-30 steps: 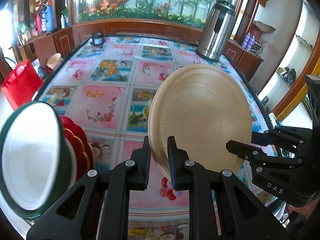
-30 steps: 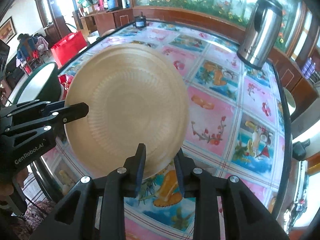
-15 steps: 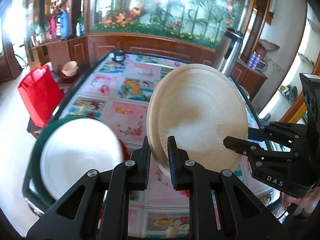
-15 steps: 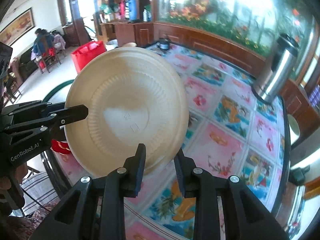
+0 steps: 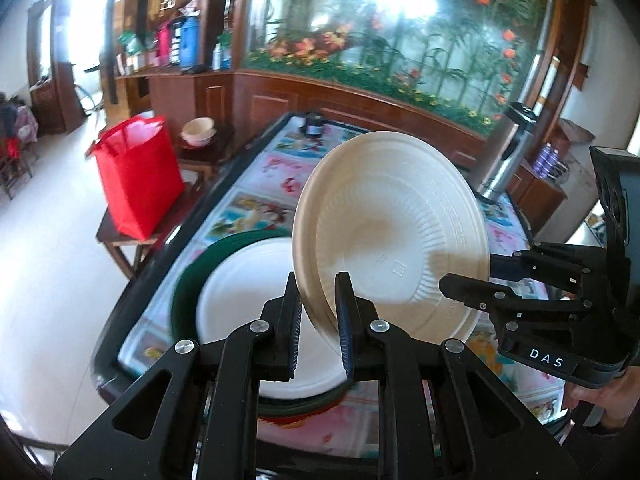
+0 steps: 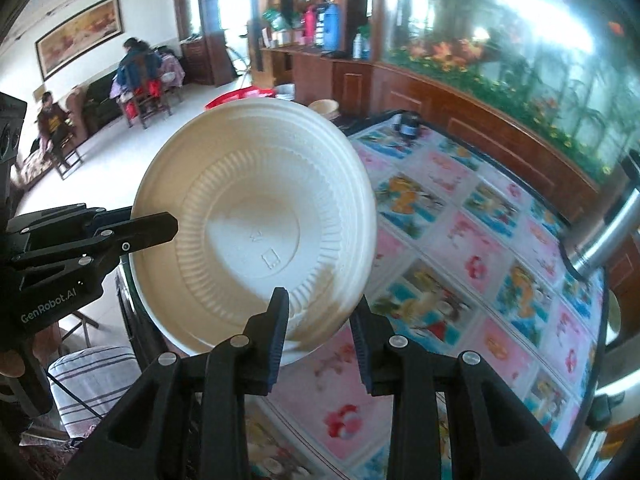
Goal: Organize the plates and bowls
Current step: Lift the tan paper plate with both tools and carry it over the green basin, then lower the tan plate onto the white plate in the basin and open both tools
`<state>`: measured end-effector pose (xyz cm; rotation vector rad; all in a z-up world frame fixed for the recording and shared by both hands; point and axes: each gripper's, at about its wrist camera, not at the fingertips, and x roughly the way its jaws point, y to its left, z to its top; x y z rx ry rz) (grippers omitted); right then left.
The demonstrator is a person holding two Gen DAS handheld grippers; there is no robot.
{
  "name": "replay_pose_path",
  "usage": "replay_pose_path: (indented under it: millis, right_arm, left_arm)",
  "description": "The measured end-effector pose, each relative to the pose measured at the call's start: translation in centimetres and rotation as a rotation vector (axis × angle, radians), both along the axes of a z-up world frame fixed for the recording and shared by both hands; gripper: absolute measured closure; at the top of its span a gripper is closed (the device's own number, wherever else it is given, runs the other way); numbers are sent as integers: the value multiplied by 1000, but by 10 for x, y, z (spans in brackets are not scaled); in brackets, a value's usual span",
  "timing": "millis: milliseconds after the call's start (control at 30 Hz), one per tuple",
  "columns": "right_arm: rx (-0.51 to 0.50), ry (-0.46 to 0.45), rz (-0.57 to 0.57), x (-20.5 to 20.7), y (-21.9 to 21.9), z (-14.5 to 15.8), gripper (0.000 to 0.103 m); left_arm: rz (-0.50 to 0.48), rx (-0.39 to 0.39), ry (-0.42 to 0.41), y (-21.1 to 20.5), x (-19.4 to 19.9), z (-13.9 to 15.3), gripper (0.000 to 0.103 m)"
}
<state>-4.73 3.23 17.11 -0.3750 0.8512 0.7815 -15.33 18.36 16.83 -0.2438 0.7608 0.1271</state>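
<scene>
Cream plate, round and ribbed, stands on edge, its rim pinched by the left gripper. Right gripper fingers sit parted around its edge; contact is unclear. Below, a blurred white, green-rimmed plate rests on the bench.

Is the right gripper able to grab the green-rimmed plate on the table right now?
Probably not yet. The right gripper sits at the cream plate, which the left gripper clamps by its rim, and that plate hangs above the green-rimmed plate, blocking it.

Red bag on side table; steel thermos on floral tablecloth.
</scene>
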Motion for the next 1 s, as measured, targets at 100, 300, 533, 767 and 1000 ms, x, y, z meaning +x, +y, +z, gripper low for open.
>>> replay_pose_path:
  millis: [100, 300, 533, 767, 1000]
  right_arm:
    - [-20, 17, 37, -2, 20, -8, 71]
    - [-79, 49, 93, -5, 53, -27, 67]
    - [-108, 75, 95, -5, 62, -37, 67]
    - [-106, 95, 93, -3, 67, -43, 66]
    - [-88, 105, 82, 0, 69, -43, 60]
  left_arm:
    - [34, -17, 26, 18, -5, -11, 87]
    - [76, -59, 78, 41, -5, -34, 87]
    - [75, -99, 121, 49, 2, -55, 87]
    - [78, -113, 131, 52, 4, -59, 86]
    - [88, -65, 116, 50, 3, -55, 85]
